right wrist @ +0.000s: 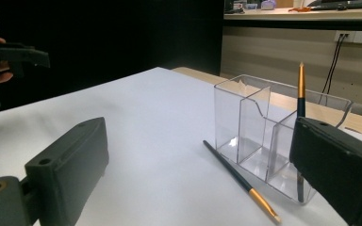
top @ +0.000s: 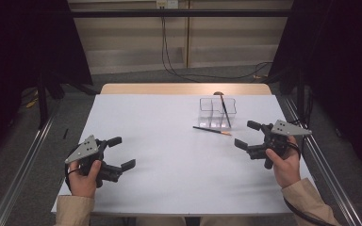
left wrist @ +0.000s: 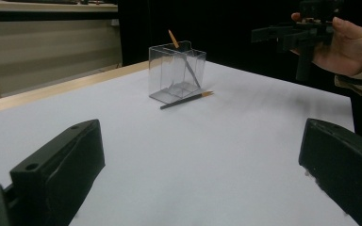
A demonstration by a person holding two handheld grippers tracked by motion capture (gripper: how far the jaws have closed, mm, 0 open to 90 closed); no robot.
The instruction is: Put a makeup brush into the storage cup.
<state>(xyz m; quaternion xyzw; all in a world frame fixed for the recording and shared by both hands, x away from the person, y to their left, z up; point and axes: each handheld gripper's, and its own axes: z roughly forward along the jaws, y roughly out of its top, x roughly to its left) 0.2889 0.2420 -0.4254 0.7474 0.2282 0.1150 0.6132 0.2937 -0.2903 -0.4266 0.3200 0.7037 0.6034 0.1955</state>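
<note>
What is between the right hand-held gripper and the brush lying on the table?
Nothing. In the high view, bare white table runs from the right hand-held gripper to the loose brush, which lies in front of the clear holder.

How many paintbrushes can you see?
2. One thin dark brush with an orange tip lies flat on the white table, just in front of the clear plastic organizer. The other brush stands leaning inside the organizer.

upright brush [right wrist: 301, 89] base behind gripper
</note>
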